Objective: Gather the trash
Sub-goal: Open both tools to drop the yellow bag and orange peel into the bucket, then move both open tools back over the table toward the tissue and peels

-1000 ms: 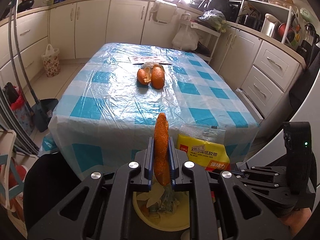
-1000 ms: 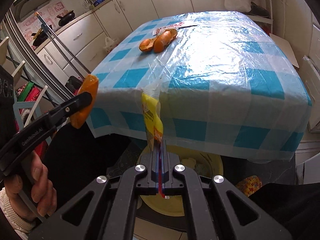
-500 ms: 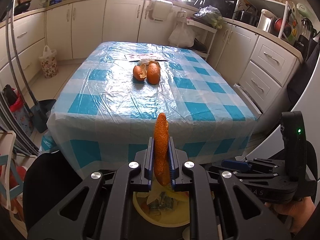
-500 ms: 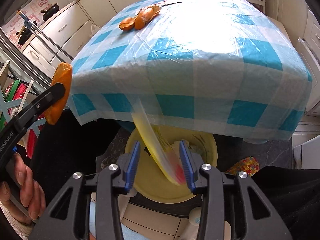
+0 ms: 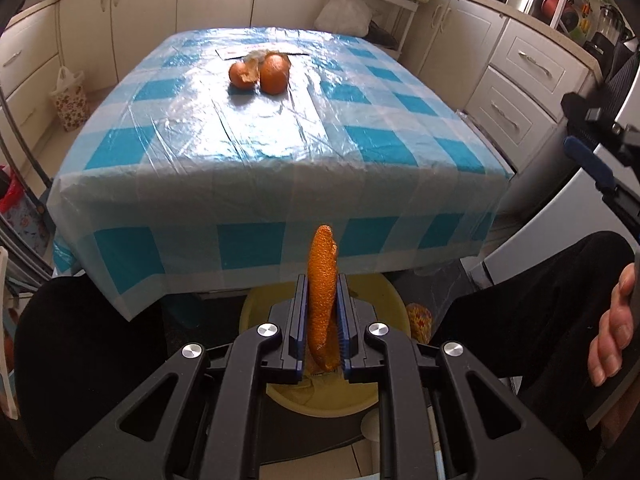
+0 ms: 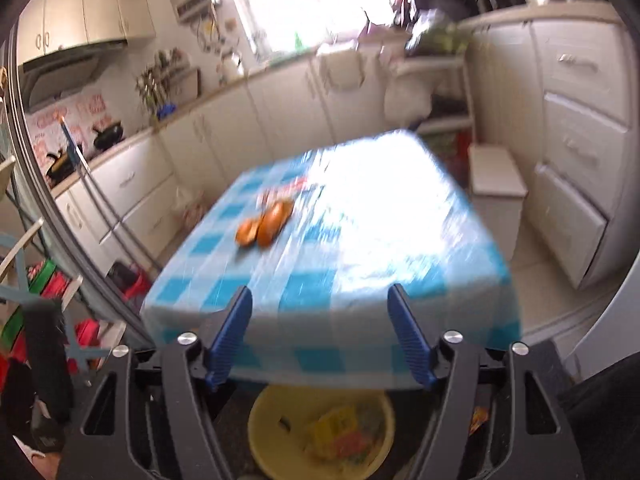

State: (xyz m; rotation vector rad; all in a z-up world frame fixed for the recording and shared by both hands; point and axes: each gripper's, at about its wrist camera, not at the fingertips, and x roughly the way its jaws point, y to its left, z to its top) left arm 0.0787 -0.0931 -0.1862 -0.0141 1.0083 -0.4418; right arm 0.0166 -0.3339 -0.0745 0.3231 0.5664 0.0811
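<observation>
My left gripper [image 5: 322, 292] is shut on a long piece of orange peel [image 5: 321, 276], held upright over the yellow bin [image 5: 256, 308] on the floor in front of the table. My right gripper [image 6: 320, 300] has its jaws opening wide with nothing between them; the yellow packet [image 6: 338, 434] lies in the yellow bin [image 6: 272, 412] below it. Two more orange peels [image 5: 264, 72] [image 6: 264, 224] lie on the blue-checked tablecloth [image 5: 280, 140] near its far end, beside a paper scrap [image 5: 240, 50].
White cabinets and drawers [image 5: 516, 92] line the walls around the table. A small white bin [image 6: 496, 196] stands right of the table. A floral bag [image 5: 72, 96] sits on the floor at left. A person's hand [image 5: 612, 340] and dark-clothed legs flank the yellow bin.
The right gripper opened and dropped the yellow packet into the bin, then rose and tilted up toward the table. The left gripper sank a little with the peel still held.
</observation>
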